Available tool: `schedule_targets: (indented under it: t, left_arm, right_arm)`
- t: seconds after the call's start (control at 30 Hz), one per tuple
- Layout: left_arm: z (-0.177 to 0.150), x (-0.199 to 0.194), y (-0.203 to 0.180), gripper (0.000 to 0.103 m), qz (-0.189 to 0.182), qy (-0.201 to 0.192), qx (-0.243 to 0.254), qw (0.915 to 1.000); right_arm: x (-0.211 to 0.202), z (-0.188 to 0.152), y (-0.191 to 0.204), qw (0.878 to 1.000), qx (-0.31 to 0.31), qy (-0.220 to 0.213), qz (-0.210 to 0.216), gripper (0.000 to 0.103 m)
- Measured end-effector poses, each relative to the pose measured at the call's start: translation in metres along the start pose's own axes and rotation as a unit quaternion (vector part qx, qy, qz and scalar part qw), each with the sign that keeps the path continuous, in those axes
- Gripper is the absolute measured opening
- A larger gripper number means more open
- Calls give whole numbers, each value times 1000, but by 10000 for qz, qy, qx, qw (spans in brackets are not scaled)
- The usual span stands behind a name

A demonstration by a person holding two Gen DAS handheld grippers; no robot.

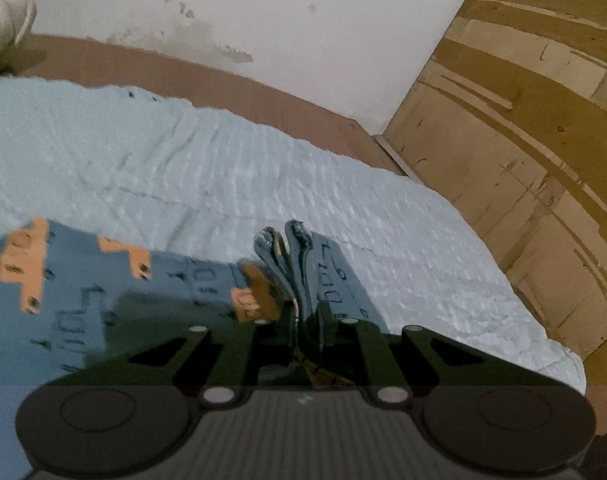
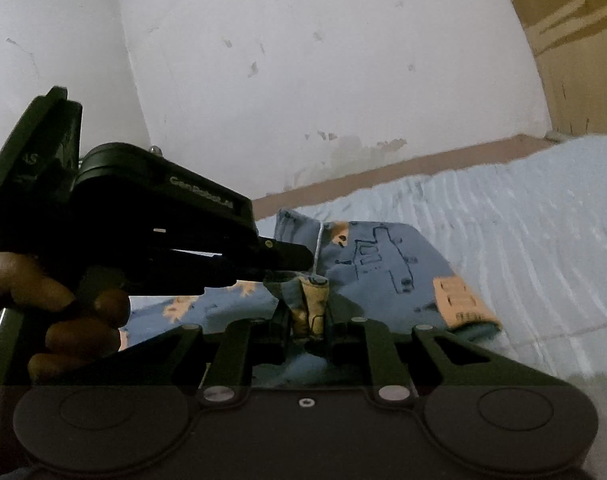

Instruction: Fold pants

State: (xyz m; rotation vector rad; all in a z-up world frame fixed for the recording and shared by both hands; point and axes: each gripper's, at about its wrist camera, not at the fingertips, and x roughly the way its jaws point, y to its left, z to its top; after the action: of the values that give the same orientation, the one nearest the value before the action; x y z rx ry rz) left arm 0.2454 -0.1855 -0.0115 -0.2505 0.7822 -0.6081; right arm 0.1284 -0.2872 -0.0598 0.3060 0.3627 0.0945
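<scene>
Blue printed pants [image 2: 383, 256] being lifted off a pale quilted bedspread [image 1: 223, 168], both tools pinching bunched fabric.

Gripping cloth edges tightly in left gripper [image 1: 306, 320] and right gripper [image 2: 308, 320], apparently keeping layers aligned for folding.

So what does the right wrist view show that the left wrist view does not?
Only the right wrist view shows the left gripper from outside, the person's left hand holding it, and a white drawstring.
Only the left wrist view shows a pale object at the far left.
Both show the blue printed pants pinched in shut jaws, the light blue quilt, and the wooden cabinet.
</scene>
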Motion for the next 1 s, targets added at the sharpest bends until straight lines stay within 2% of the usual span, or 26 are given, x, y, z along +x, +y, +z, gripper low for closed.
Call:
schedule_targets:
  t: [0.2,0.53,0.8,1.0]
  left_arm:
    - [9,-28,15,10,307,-1,129,9994]
    - [3,-66,67,10,651,50,-130,9978]
    - [-9,-75,122,10,566,207,-538,9967]
    - [-15,-69,141,10,519,304,-677,9959]
  right_arm:
    - [2,6,34,9996,-182,-11,206,19]
    - [18,0,87,9960,-538,335,634,19]
    - [34,-14,129,9884,-943,766,908,19]
    - [55,-19,140,9854,-1030,1010,909,19]
